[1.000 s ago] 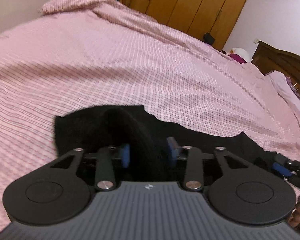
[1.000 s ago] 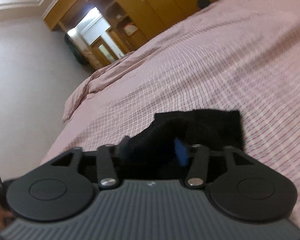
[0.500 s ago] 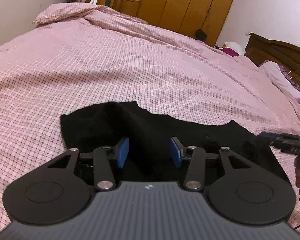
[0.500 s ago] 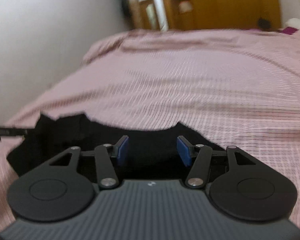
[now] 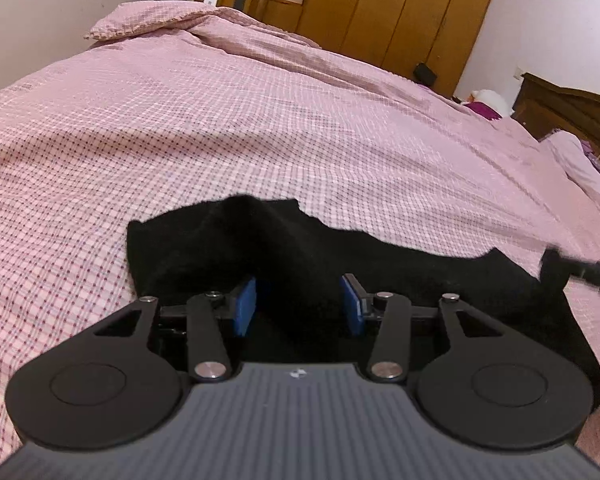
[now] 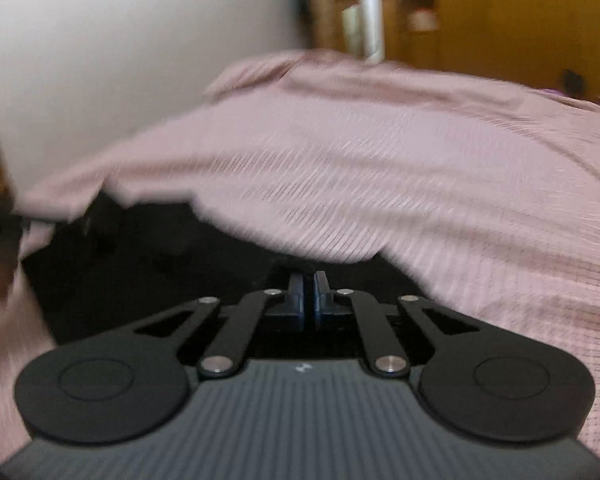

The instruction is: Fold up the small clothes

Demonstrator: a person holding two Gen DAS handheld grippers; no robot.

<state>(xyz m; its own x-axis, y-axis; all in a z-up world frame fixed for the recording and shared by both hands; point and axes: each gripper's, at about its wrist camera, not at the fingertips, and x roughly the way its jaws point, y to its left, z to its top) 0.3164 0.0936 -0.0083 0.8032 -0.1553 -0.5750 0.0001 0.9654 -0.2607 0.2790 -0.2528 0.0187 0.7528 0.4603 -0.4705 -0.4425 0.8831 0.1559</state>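
The left gripper [image 5: 299, 307] is hovering with its blue fingers [image 5: 245, 307] standing apart, a raised fold of the black garment [image 5: 400, 268] lying between them, unpinched. The cloth is spreading flat on the pink checked bed [image 5: 260, 120] ahead of the fingers. The right gripper [image 6: 308, 295] is sitting over the same garment with its fingers pressed together; whether they are pinching cloth, I cannot tell. Beyond is standing a wooden wardrobe [image 5: 400, 8].

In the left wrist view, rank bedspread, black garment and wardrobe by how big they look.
1. Bedspread, filling most of the frame.
2. Black garment, though nearness to the camera enlarges it.
3. Wardrobe, far off and cropped, so its true size is unsure.
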